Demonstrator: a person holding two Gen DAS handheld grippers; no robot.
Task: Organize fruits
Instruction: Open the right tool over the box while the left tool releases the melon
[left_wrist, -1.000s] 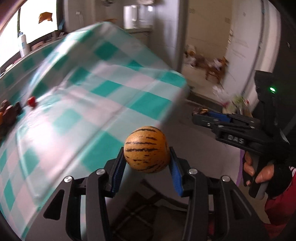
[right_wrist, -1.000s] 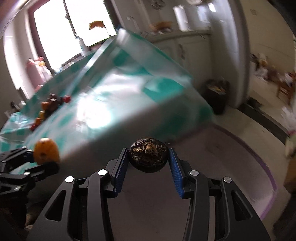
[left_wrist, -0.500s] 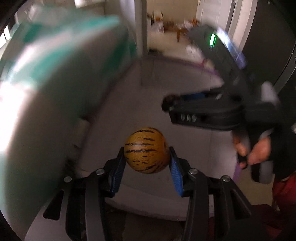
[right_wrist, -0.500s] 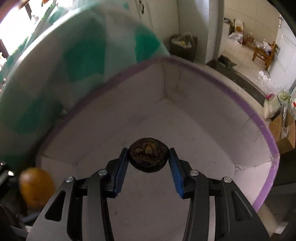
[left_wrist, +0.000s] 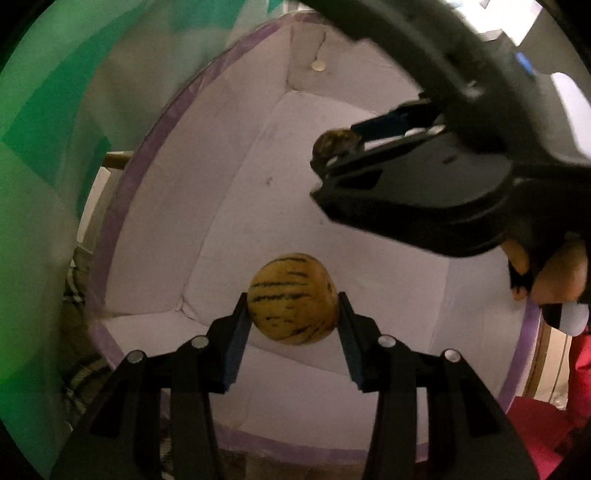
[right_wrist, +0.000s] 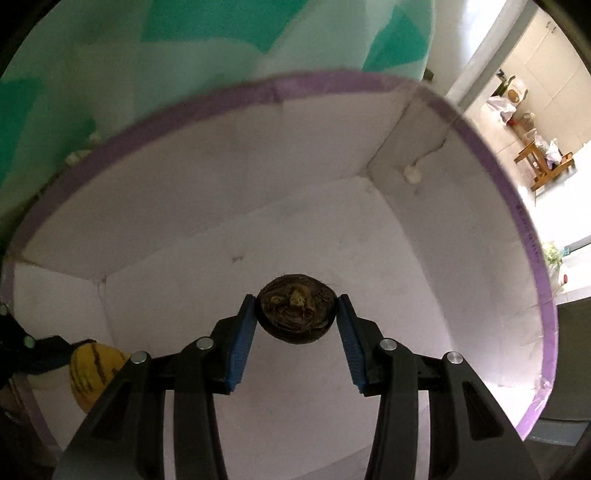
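Two gripped fruits hang inside white box.

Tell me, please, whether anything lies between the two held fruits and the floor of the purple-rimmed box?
Nothing visible does. The striped yellow fruit in the left gripper and the dark brown fruit in the right gripper hang over the box's bare white floor.

Striped yellow fruit and dark brown fruit, both gripped.

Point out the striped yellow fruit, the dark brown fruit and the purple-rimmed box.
striped yellow fruit (left_wrist: 293, 298), left wrist view, middle of its striped skin.
dark brown fruit (right_wrist: 296, 308), right wrist view, its fibrous top.
purple-rimmed box (right_wrist: 476, 147), right wrist view, purple rim.
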